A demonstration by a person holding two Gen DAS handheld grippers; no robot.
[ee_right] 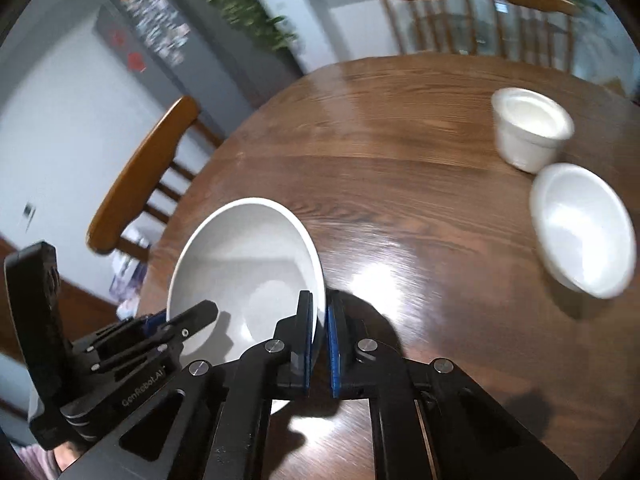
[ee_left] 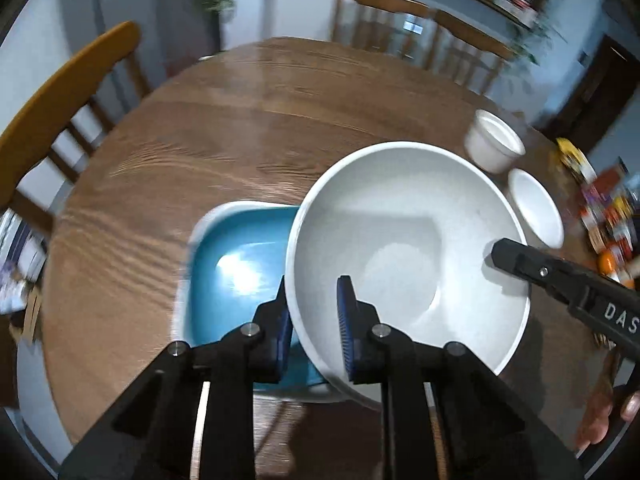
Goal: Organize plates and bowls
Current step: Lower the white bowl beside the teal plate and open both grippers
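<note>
A large white bowl (ee_left: 400,220) hangs tilted over a square blue plate (ee_left: 232,264) that lies on the round wooden table (ee_left: 240,120). My left gripper (ee_left: 315,320) is shut on the bowl's left rim, one blue pad outside the wall and one inside. From the right, my right gripper (ee_left: 508,256) reaches onto the opposite rim. In the right wrist view the right gripper (ee_right: 320,320) is shut on the rim of the same bowl (ee_right: 240,248), and the left gripper (ee_right: 180,320) shows on its far side. The plate is hidden in that view.
A small white bowl (ee_right: 584,228) and a white ramekin (ee_right: 528,128) stand at the table's right side. Colourful packets (ee_left: 608,216) lie at the right edge. Wooden chairs (ee_left: 60,100) ring the table. A person's hand (ee_left: 616,420) shows at lower right.
</note>
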